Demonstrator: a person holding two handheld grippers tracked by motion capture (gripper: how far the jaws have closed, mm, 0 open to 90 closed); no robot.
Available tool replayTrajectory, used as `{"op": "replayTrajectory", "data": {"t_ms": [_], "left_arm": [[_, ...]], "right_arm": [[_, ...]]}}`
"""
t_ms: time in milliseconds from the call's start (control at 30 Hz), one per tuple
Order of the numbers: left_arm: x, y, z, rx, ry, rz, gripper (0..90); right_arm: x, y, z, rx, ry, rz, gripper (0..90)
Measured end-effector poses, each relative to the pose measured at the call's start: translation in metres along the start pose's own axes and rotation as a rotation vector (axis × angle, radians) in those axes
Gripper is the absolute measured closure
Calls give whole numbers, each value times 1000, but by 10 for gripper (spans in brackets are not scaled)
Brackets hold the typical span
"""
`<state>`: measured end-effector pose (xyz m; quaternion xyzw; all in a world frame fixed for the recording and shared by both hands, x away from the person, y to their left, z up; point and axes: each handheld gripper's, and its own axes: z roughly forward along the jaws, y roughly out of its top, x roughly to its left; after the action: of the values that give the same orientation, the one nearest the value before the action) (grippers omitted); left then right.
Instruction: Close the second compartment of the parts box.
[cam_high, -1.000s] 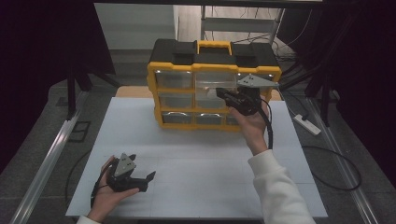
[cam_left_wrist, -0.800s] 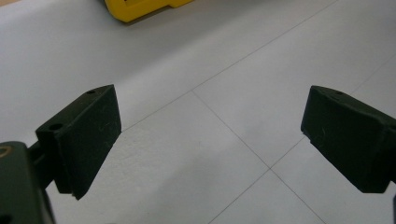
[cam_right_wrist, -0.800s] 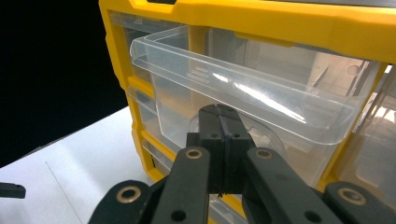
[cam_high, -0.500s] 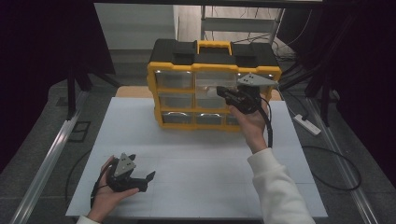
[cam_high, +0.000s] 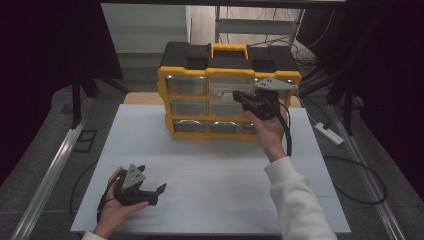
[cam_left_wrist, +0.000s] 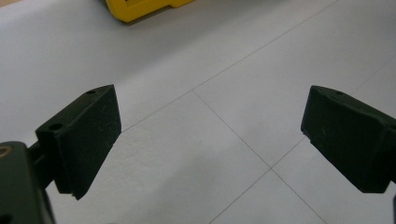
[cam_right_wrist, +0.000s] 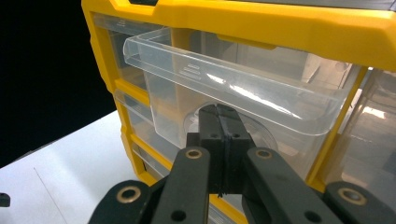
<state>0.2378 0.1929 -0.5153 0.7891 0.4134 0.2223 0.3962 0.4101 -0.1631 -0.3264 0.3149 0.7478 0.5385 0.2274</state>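
At the far middle of the white bench (cam_high: 210, 200) stands a yellow-and-black drawer organiser (cam_high: 227, 90) with a yellow carry handle on top and rows of clear plastic drawers in its front. The right hand-held gripper (cam_high: 239, 96), held up by the person's right hand (cam_high: 270, 132) in a white sleeve, is at the organiser's front, level with the upper rows near its right side. In the right gripper view its black jaws are pressed together, clenched in front of a clear drawer (cam_right_wrist: 233, 100) that is pulled partway out of the organiser's top row; the tips sit at the drawer's rounded pull, and they seem to pinch it, though the transparent plastic makes the contact hard to confirm.

Well in front of the organiser and off towards its left, the left hand-held gripper (cam_high: 157, 192) rests low over the bench in the person's left hand (cam_high: 112, 207). Its jaws stand wide apart, released, with nothing between them but the bench's faint grid lines; a yellow corner of the organiser (cam_left_wrist: 140, 8) shows beyond.
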Motion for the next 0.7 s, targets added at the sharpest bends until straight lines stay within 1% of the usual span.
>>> {"op": "replayTrajectory", "data": {"t_ms": [533, 633, 700], "left_arm": [[0, 0, 0, 0, 0, -1, 56], [0, 0, 0, 0, 1, -1, 56], [0, 0, 0, -1, 0, -1, 56]], "right_arm": [[-2, 2, 3, -7, -9, 2, 894], [-3, 2, 4, 3, -14, 1, 894], [-3, 3, 5, -3, -16, 4, 895]]}}
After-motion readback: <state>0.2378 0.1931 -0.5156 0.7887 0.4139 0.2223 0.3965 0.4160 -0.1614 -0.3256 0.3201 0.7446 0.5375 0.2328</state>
